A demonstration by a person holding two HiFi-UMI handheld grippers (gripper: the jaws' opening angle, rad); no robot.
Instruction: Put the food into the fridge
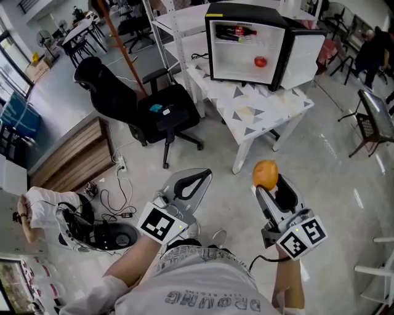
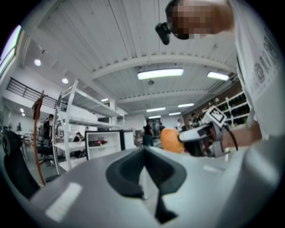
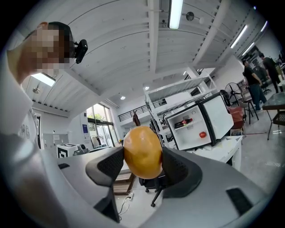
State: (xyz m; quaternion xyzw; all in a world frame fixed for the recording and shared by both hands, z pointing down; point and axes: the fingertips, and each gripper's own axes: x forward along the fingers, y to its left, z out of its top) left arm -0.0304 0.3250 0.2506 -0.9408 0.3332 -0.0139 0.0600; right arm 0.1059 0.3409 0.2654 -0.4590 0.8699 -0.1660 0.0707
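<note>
at the left, a black office chair stands on the floor beside the near left corner of the white bench. the left tongs are held low in front of the person, jaws pressed together with nothing between them, so they are idle for now. to their right, the right tongs are closed firmly on an orange fruit, which sits between the pads at the very tip, held in the air and well apart from the bench.

the fridge stands on the bench toward its far edge, with its door swung open to the right. a bottle lies on its upper shelf and a red fruit rests on the lower level.

this looks like the carry step: the fruit is gripped but not yet near the fridge. the next move likely calls for walking up to the near edge of the bench, keeping clear of the chair, then reaching the right tongs into the open compartment, setting the fruit on a free patch of shelf away from the red fruit, and only then easing the jaws apart, since a round fruit may roll.
</note>
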